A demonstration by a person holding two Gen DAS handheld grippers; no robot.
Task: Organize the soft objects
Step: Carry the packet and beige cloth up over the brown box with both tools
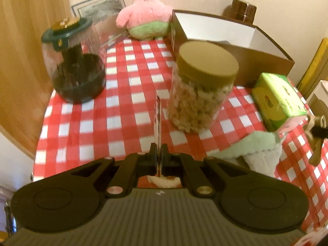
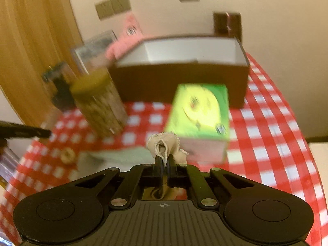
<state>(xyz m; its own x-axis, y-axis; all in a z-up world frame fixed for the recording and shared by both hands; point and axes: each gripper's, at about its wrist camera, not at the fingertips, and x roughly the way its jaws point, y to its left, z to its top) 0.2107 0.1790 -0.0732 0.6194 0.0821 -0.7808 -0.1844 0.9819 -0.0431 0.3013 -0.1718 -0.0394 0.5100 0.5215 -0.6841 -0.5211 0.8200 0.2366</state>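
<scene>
Right claw (image 2: pixel 164 160) is clamped on a bunched beige cloth (image 2: pixel 164 145), the fabric puffing out above its tips, lifted over the checked bench (image 2: pixel 266 123). Just beyond it sits the green tissue box (image 2: pixel 198 110), and behind that the open brown box (image 2: pixel 184 78). Left claw (image 1: pixel 158 150) is pinched together on a thin edge-on packet (image 1: pixel 157 119), held upright before the tan-lidded jar (image 1: pixel 201 90). A pale green towel (image 1: pixel 252 145) lies at the bench's right. The pink plush (image 1: pixel 147 14) sits at the back, the dark jar (image 1: pixel 75 61) left.
</scene>
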